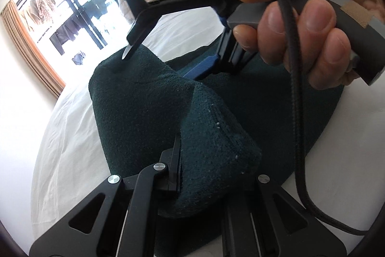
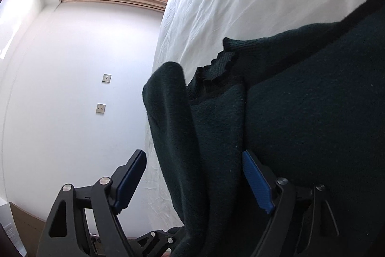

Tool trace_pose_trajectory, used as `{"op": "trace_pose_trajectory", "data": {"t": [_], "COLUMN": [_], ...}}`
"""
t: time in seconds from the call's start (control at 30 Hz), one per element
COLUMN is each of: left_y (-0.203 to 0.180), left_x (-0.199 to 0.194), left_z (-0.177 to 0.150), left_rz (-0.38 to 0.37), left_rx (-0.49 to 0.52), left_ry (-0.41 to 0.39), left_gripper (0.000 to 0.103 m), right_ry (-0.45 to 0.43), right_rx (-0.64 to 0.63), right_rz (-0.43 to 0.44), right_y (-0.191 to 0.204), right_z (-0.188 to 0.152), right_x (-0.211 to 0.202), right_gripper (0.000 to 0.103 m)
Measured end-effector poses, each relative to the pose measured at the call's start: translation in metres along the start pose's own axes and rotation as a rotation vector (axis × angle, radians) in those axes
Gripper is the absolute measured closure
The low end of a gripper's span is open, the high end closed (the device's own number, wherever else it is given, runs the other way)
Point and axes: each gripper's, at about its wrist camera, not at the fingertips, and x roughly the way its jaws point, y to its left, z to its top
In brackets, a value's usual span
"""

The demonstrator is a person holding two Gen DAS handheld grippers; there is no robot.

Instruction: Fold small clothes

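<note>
Dark green knit is bunching in the left tongs (image 1: pixel 176 175), which are clenching a fold of the sweater (image 1: pixel 149 107) on the white bed (image 1: pixel 72 136). The right tongs (image 2: pixel 192 182) are standing released, straddling another fold; they should bite deep before closing. The sweater's full outline is being cut off.

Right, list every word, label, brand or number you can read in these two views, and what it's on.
None: no readable text in either view.
The tan tape patch on the grey handle is blank.
The two wall plates show no legible marking.
The dark green knit garment shows no tag.
</note>
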Motion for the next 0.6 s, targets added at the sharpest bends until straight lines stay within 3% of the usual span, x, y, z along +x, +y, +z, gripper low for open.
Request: {"op": "trace_pose_trajectory", "data": {"t": [0.17, 0.3, 0.47, 0.6], "left_y": [0.008, 0.018, 0.026, 0.044], "left_x": [-0.003, 0.001, -0.008, -0.018], "left_z": [-0.005, 0.002, -0.001, -0.010], "left_rz": [-0.023, -0.044, -0.070, -0.080], "left_rx": [-0.030, -0.069, -0.109, -0.169], "left_ry": [0.006, 0.006, -0.014, -0.046], "left_gripper": [0.096, 0.096, 0.096, 0.096], "right_ry": [-0.017, -0.026, 0.049, 0.042], "right_rx": [-0.027, -0.028, 0.001, 0.044], "right_rz": [0.032, 0.081, -0.002, 0.039], "right_y": [0.011, 0.011, -0.007, -0.014], "right_z": [0.008, 0.006, 0.005, 0.008], "right_x": [0.003, -0.002, 0.015, 0.019], "right_gripper": [0.039, 0.043, 0.044, 0.049]}}
